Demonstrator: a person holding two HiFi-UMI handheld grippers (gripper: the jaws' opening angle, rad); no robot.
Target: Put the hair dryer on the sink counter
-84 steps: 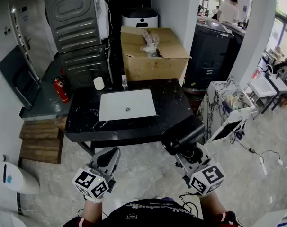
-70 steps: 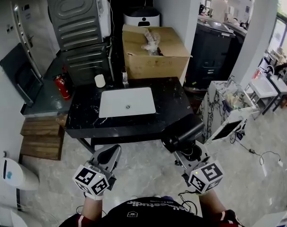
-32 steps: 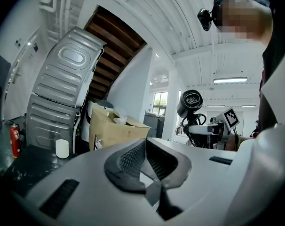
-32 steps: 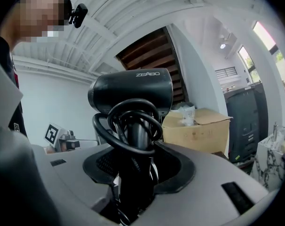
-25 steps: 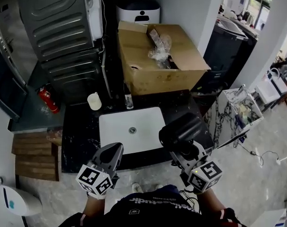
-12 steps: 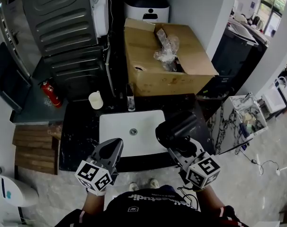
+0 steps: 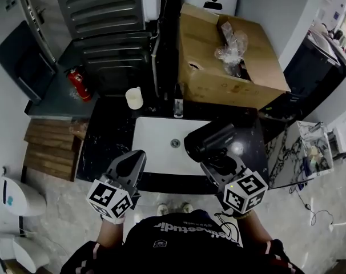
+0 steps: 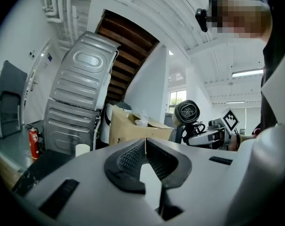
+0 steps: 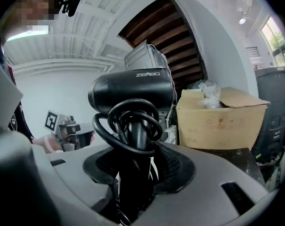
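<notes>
A black hair dryer point(image 7: 209, 140) with its cord coiled round the handle is held upright in my right gripper point(image 7: 221, 163), whose jaws are shut on the handle. In the head view it hangs over the right edge of the white sink basin point(image 7: 156, 137), set in the black marble counter point(image 7: 107, 147). In the right gripper view the dryer's body point(image 9: 133, 91) stands above the gripper point(image 9: 135, 160). My left gripper point(image 7: 132, 163) is shut and empty over the counter's front edge. The left gripper view shows its closed gripper point(image 8: 145, 147) and the hair dryer point(image 8: 186, 112) off to the right.
A white cup point(image 7: 134, 98) and a small bottle point(image 7: 178, 104) stand at the counter's back. Behind them are an open cardboard box point(image 7: 230, 56) and a grey ribbed appliance point(image 7: 104, 4). A fire extinguisher point(image 7: 80, 84) and wooden pallets point(image 7: 47, 153) lie to the left.
The person has stepped up to the counter, and the view now looks straight down on it. Both grippers have come over the sink's front edge, with the hair dryer still held.
</notes>
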